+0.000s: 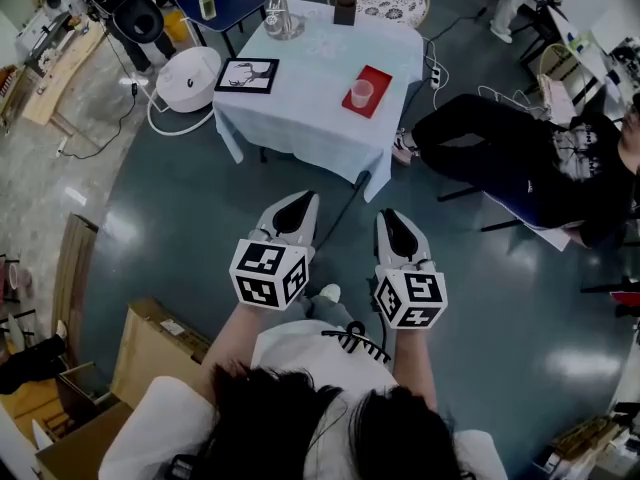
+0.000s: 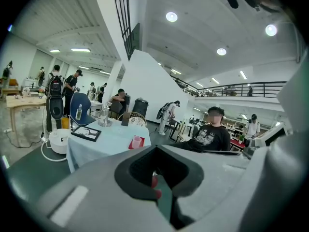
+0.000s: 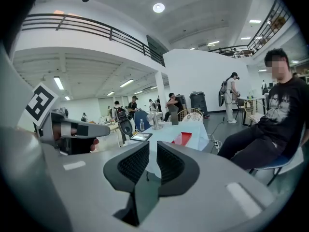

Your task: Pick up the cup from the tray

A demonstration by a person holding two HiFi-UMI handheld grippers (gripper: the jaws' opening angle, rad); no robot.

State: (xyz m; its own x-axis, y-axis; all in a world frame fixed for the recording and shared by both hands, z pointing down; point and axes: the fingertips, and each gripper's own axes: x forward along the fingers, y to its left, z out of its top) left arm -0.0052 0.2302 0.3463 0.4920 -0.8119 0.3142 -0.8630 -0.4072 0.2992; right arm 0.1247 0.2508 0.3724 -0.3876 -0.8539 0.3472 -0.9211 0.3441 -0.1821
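Note:
A pink cup (image 1: 361, 93) stands on a red tray (image 1: 377, 78) near the right edge of a table with a pale blue cloth (image 1: 310, 98). Both grippers hover over the dark floor well short of that table, side by side and pointing at it. My left gripper (image 1: 292, 212) has its jaws together and holds nothing. My right gripper (image 1: 396, 230) shows a slim gap between its pads, with nothing in it. The left gripper view has the cup (image 2: 137, 142) beyond the jaws (image 2: 155, 149). From the right gripper (image 3: 153, 146) the cup (image 3: 178, 138) and tray (image 3: 187, 138) look small and distant.
On the table are a black-framed picture (image 1: 247, 75) and a glass jug (image 1: 279, 13). A white round appliance (image 1: 189, 79) with a cable sits at the table's left. A seated person (image 1: 520, 163) is at the right, and cardboard boxes (image 1: 150, 353) at the lower left.

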